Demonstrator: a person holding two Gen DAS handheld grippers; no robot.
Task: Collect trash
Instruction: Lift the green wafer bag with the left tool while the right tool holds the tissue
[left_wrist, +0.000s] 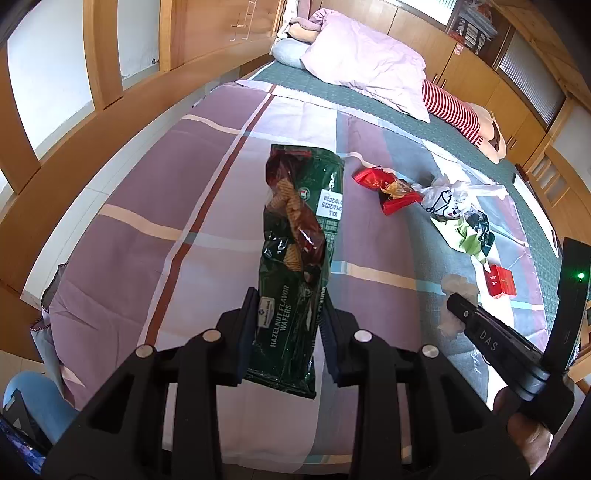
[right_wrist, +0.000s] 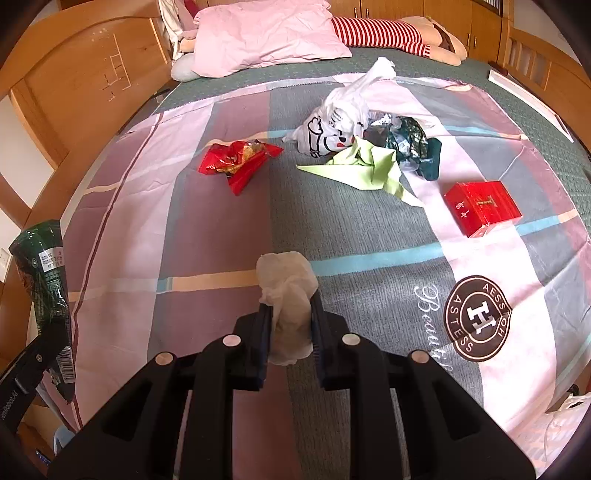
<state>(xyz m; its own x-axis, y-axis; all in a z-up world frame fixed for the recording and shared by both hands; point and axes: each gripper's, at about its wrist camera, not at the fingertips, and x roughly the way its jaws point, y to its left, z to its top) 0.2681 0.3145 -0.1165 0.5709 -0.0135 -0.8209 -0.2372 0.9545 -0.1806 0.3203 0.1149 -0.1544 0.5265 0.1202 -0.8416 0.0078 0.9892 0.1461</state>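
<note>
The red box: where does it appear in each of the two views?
Left wrist view: the red box lies at the right edge, beyond the right claw.
Right wrist view: the red box lies right of centre.
Shared landmark: the green paper just beyond it.

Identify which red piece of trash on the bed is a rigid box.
The red box, right of the crumpled red snack wrapper; it has flat faces and square corners.
</note>
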